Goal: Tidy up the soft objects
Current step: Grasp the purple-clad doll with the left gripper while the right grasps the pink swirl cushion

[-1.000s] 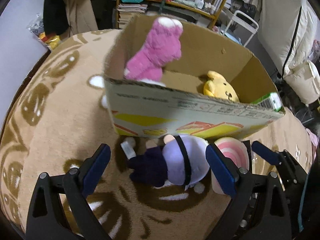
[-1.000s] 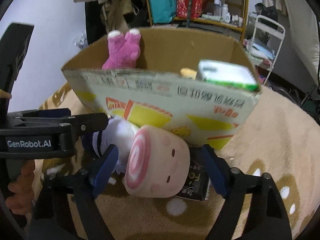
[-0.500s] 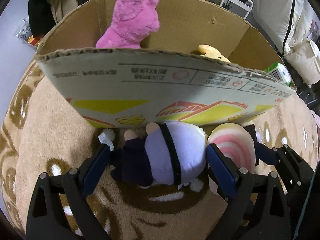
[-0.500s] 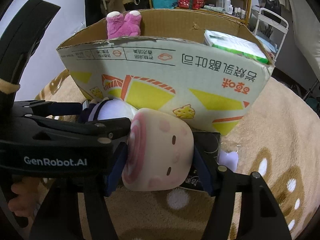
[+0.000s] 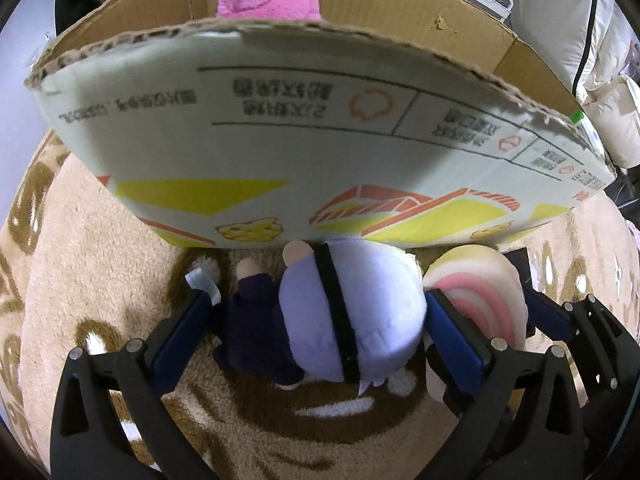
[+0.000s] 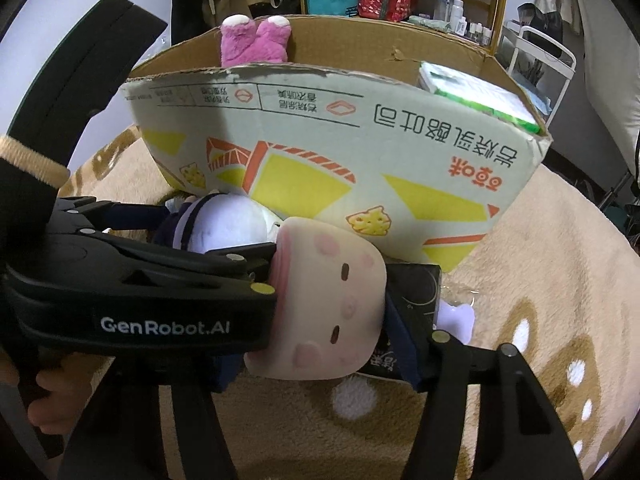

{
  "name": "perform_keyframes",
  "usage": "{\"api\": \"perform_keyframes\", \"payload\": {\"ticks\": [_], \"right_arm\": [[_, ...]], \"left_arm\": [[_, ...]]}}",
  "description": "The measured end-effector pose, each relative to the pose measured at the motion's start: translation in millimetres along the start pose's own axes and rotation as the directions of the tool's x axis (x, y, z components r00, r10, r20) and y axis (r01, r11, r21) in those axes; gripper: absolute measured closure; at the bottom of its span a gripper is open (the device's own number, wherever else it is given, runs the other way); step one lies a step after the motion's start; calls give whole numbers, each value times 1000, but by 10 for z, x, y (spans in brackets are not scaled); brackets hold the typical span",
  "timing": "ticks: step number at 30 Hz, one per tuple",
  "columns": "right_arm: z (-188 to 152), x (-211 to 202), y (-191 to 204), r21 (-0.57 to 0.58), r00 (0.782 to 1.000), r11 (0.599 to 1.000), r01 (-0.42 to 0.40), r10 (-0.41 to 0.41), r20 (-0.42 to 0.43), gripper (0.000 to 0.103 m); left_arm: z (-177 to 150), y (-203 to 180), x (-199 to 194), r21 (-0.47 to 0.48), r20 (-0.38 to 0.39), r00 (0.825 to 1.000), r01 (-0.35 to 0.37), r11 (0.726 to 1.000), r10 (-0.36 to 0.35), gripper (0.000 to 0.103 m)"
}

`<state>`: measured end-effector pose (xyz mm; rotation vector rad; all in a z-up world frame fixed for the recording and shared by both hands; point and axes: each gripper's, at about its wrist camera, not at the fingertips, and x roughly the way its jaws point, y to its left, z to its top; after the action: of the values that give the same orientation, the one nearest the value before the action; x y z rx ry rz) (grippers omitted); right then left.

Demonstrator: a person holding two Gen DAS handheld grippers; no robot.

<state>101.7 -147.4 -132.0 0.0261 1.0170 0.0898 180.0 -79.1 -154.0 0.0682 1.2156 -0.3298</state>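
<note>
One pink plush (image 6: 254,42) sits inside the cardboard box (image 6: 400,140).

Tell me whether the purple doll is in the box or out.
Out. The purple doll lies on the rug against the box front wall, between the left gripper fingers.

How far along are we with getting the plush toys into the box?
Done: the pink plush is in the cardboard box. In hand: left hand-held gripper straddles the purple-headed doll, right hand-held gripper the swirl plush. Left: lifting both in.
</note>
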Motion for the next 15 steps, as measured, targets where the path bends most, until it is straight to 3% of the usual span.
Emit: {"api": "perform_keyframes", "payload": {"ticks": [5, 15], "right_arm": [[-7, -18, -16, 1, 1000, 1000, -11, 11, 0, 48], [-67, -145, -54, 7, 1000, 1000, 2, -2, 5, 58]], "left_arm": [[-70, -21, -19, -9, 9, 1000, -1, 1000, 1, 6], [-224, 53, -153, -69, 40, 999, 28, 997, -25, 7]]}}
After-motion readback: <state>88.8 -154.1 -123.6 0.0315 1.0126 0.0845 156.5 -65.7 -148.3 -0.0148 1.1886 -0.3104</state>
